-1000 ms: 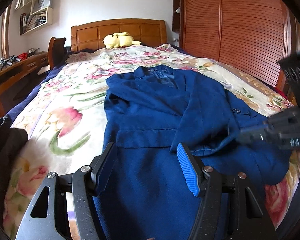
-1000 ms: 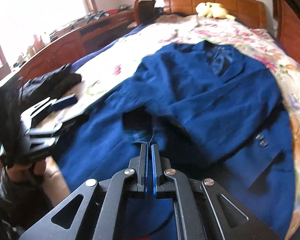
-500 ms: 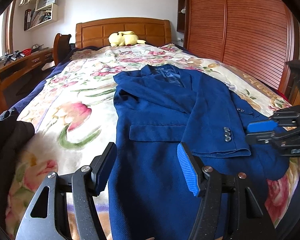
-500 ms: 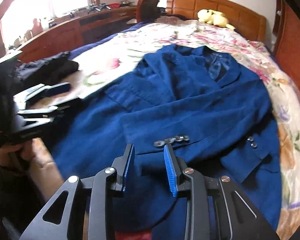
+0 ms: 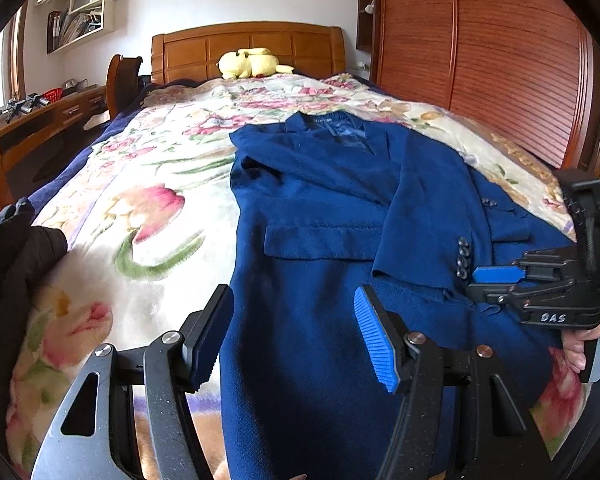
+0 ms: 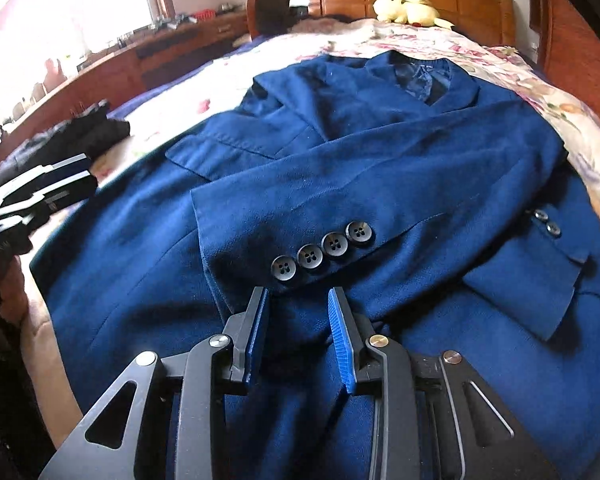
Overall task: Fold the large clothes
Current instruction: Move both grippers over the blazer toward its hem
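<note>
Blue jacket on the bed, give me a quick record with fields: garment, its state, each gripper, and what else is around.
garment: blue jacket, spread on the floral bedspread
state: one sleeve folded across the front, four cuff buttons showing
left gripper: open, over the hem, holding nothing
right gripper: open, just short of the cuff
other: yellow plush toy by the headboard; dark clothes beside the jacket

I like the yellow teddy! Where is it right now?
The yellow teddy lies at the far end of the bed, against the wooden headboard, beyond the blue jacket.
</note>
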`<move>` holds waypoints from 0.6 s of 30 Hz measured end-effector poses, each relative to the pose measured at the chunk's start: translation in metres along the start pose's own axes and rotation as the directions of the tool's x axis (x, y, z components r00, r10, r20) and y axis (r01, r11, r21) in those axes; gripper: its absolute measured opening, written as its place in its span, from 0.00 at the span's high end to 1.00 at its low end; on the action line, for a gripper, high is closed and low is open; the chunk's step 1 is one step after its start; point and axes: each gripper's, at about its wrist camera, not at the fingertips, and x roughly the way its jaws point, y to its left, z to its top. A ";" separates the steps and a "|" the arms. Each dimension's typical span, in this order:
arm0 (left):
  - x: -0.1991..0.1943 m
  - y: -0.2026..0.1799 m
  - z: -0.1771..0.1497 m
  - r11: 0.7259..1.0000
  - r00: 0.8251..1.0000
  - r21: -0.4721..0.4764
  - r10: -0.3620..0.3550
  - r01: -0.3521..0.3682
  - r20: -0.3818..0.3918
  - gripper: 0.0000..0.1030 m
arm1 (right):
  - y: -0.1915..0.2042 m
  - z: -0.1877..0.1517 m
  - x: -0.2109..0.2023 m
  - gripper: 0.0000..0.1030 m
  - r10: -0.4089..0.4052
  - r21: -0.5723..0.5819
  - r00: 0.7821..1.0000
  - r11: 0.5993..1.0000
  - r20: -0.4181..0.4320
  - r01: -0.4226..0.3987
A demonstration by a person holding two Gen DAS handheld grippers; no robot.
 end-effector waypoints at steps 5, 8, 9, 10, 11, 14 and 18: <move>0.011 -0.004 -0.010 0.999 0.998 0.013 0.039 -0.039 -0.039 0.38 | -0.007 -0.004 -0.005 0.69 0.020 0.016 1.000 1.000 0.011 -0.021; 0.015 -0.005 -0.014 0.998 0.997 0.016 0.062 -0.061 -0.055 0.38 | -0.007 -0.004 -0.015 0.69 0.013 0.003 1.000 1.000 -0.009 -0.013; 0.016 -0.005 -0.015 0.998 0.996 0.020 0.068 -0.067 -0.062 0.38 | -0.006 -0.006 -0.021 0.69 0.005 -0.009 1.000 1.000 -0.014 -0.005; 0.019 -0.006 -0.016 0.997 0.995 0.027 0.073 -0.071 -0.074 0.38 | -0.005 -0.008 -0.029 0.68 -0.006 -0.029 1.000 1.000 -0.015 0.006; 0.021 -0.008 -0.018 0.997 0.994 0.034 0.077 -0.074 -0.082 0.38 | -0.004 -0.011 -0.036 0.68 -0.022 -0.053 1.000 0.998 -0.011 0.021; 0.025 -0.012 -0.019 0.994 0.990 0.059 0.100 -0.095 -0.098 0.38 | -0.009 -0.023 -0.064 0.66 -0.119 -0.136 0.993 0.983 0.013 0.120; 0.028 -0.016 -0.020 0.989 0.986 0.082 0.129 -0.121 -0.107 0.38 | -0.040 -0.038 -0.098 0.62 -0.224 -0.157 0.974 0.961 0.039 0.228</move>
